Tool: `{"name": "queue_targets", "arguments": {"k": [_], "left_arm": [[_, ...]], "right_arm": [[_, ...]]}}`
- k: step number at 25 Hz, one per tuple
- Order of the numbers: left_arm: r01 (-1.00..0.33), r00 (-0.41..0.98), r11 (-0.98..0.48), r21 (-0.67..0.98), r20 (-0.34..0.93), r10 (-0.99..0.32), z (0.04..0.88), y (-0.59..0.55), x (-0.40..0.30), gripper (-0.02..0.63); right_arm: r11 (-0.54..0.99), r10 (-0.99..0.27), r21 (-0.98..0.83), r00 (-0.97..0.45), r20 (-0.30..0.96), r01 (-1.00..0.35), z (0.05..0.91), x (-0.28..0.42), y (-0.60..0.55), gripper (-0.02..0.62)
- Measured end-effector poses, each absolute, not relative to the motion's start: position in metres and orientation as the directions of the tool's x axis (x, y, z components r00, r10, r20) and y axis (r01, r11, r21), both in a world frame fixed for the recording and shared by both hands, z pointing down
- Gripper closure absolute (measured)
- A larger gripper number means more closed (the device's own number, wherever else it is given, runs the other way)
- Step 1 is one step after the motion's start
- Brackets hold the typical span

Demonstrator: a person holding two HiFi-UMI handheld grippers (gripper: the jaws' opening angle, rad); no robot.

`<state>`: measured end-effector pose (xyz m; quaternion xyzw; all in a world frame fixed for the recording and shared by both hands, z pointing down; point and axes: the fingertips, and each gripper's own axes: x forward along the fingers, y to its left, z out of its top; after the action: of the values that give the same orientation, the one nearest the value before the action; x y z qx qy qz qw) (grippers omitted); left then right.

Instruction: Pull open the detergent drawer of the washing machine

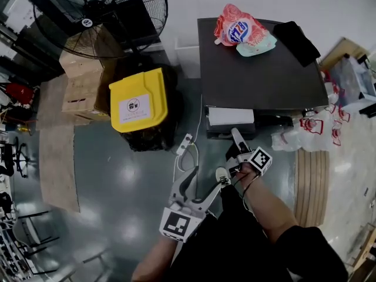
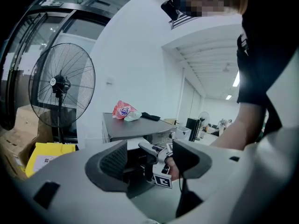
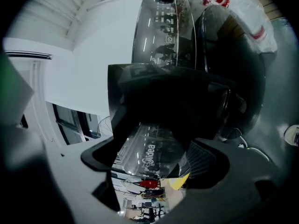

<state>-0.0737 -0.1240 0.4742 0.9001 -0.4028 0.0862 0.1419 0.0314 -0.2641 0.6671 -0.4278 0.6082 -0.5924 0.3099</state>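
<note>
Presently the washing machine [image 1: 258, 69] is seen from above, its dark top carrying a red and white bag [image 1: 241, 28] and a black cloth [image 1: 296, 40]. The detergent drawer [image 1: 231, 116] is observed as a white tray standing out from the machine's front edge, at its left side. The right gripper [image 1: 237, 138] is held just in front of that drawer, pointing at the machine. In the right gripper view its jaws are spread wide, and a glossy grey panel [image 3: 148, 149] lettered Midea lies between them; whether the pads touch it cannot be determined. The left gripper [image 1: 202, 178] is held lower and well apart from the machine, above the grey floor [image 1: 117, 187]. Its jaws are likewise spread, with nothing gripped; only the other gripper is seen beyond the gap. A yellow-lidded bin [image 1: 139, 98], a standing fan [image 1: 100, 10] and cardboard boxes [image 1: 82, 69] are noted to the left of the machine
</note>
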Motion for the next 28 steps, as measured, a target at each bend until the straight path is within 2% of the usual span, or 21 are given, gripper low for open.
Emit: {"name": "queue_targets", "arguments": {"k": [21, 28], "left_arm": [[-0.708, 0.703, -0.687, 0.166, 0.266, -0.660, 0.472, -0.055, -0.085, 0.328], [-0.711, 0.700, -0.683, 0.168, 0.268, -0.662, 0.473, -0.035, -0.099, 0.328]], "right_arm": [[-0.080, -0.900, -0.988, -0.416, 0.129, -0.134, 0.673, 0.026, -0.169, 0.129], [-0.105, -0.905, -0.978, -0.389, 0.170, -0.183, 0.677, 0.025, -0.160, 0.127]]}}
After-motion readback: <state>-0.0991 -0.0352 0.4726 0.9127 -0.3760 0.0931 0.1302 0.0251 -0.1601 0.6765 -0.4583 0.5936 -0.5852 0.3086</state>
